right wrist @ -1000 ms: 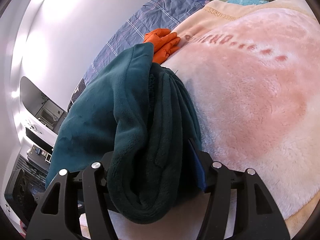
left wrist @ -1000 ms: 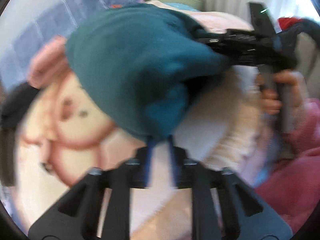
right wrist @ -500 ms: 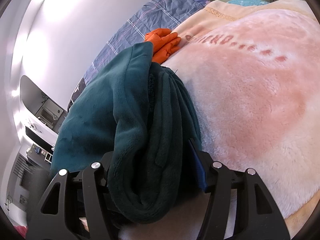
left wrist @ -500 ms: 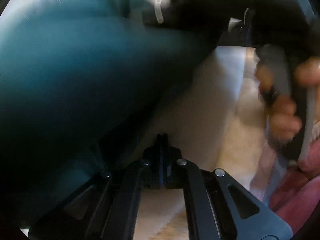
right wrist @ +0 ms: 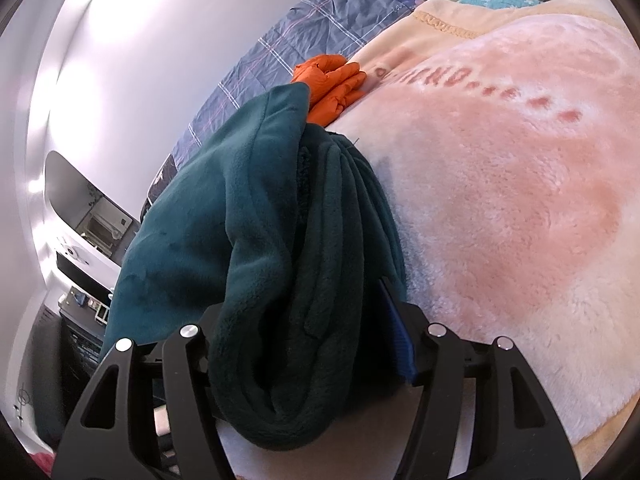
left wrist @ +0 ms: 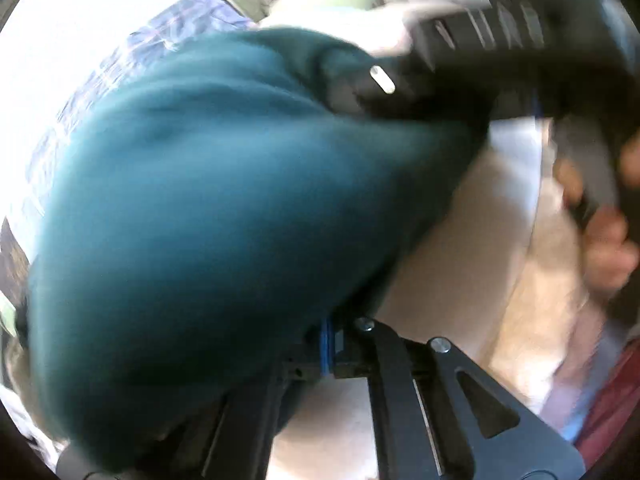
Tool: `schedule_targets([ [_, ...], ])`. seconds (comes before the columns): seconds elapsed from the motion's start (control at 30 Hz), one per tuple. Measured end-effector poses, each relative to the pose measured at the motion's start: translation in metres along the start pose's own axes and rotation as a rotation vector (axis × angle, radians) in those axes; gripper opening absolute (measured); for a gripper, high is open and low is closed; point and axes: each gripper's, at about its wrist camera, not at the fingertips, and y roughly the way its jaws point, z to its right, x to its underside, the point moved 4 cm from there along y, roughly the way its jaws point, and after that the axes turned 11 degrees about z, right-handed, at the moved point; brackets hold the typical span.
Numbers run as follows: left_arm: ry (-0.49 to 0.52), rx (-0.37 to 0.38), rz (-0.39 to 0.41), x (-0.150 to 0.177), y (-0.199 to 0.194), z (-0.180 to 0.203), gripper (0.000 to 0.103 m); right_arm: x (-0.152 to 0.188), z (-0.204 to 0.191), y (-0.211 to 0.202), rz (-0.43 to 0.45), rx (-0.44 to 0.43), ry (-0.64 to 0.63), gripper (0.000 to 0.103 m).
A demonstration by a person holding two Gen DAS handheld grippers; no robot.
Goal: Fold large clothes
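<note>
Much of the left claw (left wrist: 326, 344) hides under blurred teal fleece (left wrist: 208, 216).

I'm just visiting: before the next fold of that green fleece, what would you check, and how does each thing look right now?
1. Right gripper grips the fleece: ok, a thick bunch fills its jaws.
2. Left gripper grips the fleece: cannot tell; jaws shut, cloth drapes over them, view blurred.
3. Fleece folded evenly: not ok, it hangs bunched in loose layers.
4. Blanket free for laying down: ok, wide bare stretch to the right.
5. Orange garment out of the way: ok, though close behind the fleece's far edge.
</note>
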Motion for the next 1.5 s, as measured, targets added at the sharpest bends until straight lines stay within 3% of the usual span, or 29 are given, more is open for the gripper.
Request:
schedule_targets([
  [0.07,-0.025,0.028,-0.017,0.000,-0.005,-0.003,0.002,0.000,0.001,-0.001,-0.004,-0.003,0.000,0.062],
  [0.17,-0.203,0.235,-0.034,-0.008,-0.038,-0.023,0.003,-0.001,0.001,-0.001,-0.005,-0.001,-0.001,0.062],
  [0.27,-0.257,0.311,0.018,-0.020,-0.082,-0.043,0.003,-0.001,0.002,0.000,-0.007,-0.004,0.006,0.062],
  [0.33,-0.204,0.272,0.112,-0.035,-0.119,-0.063,0.003,-0.001,0.001,-0.001,-0.008,-0.005,-0.001,0.063],
  [0.4,-0.166,0.175,0.195,-0.053,-0.144,-0.085,0.004,-0.001,0.001,-0.001,-0.006,-0.003,-0.003,0.063],
  [0.5,-0.194,0.041,0.243,-0.079,-0.131,-0.134,0.004,0.000,0.001,-0.001,-0.002,-0.004,-0.003,0.063],
  [0.6,-0.255,-0.015,0.218,-0.098,-0.078,-0.152,0.020,0.000,0.000,-0.001,-0.001,0.000,-0.011,0.063],
  [0.67,-0.285,0.035,0.189,-0.110,-0.034,-0.171,0.025,0.000,0.000,0.000,-0.004,0.000,-0.011,0.063],
  [0.73,-0.283,0.046,0.108,-0.106,0.018,-0.163,0.030,0.000,0.001,0.000,-0.010,0.000,-0.014,0.063],
  [0.77,-0.282,0.017,0.072,-0.098,0.048,-0.161,0.030,-0.001,0.001,0.000,-0.018,0.001,-0.020,0.063],
  [0.83,-0.242,-0.033,0.026,-0.100,0.063,-0.156,0.029,-0.004,0.002,-0.004,-0.032,0.014,-0.034,0.063],
  [0.9,-0.197,-0.041,0.026,-0.110,0.056,-0.151,0.028,-0.009,0.005,-0.012,-0.033,0.050,-0.040,0.073],
  [1.0,-0.197,-0.040,0.042,-0.106,0.057,-0.156,0.027,-0.023,0.001,-0.034,0.003,0.028,-0.033,0.073],
  [1.07,-0.217,-0.029,0.054,-0.102,0.053,-0.157,0.027,-0.037,-0.017,-0.051,0.083,0.001,-0.087,0.054],
  [1.17,-0.219,-0.025,0.053,-0.102,0.053,-0.156,0.027,-0.046,-0.058,-0.058,0.164,-0.088,-0.221,0.039],
  [1.23,-0.214,-0.029,0.049,-0.103,0.051,-0.153,0.027,-0.040,-0.068,-0.040,0.123,-0.067,-0.262,0.031],
  [1.3,-0.215,-0.027,0.052,-0.101,0.048,-0.154,0.027,-0.023,-0.049,0.000,0.000,0.053,-0.231,0.026],
  [1.33,-0.221,-0.017,0.057,-0.101,0.048,-0.155,0.028,-0.015,-0.036,0.013,0.002,0.095,-0.234,0.017],
  [1.43,-0.232,0.002,0.063,-0.108,0.048,-0.154,0.028,-0.016,-0.031,0.010,0.013,0.095,-0.228,0.017],
  [1.5,-0.192,-0.030,0.052,-0.118,0.049,-0.149,0.028,-0.016,-0.032,0.008,0.003,0.100,-0.235,0.017],
])
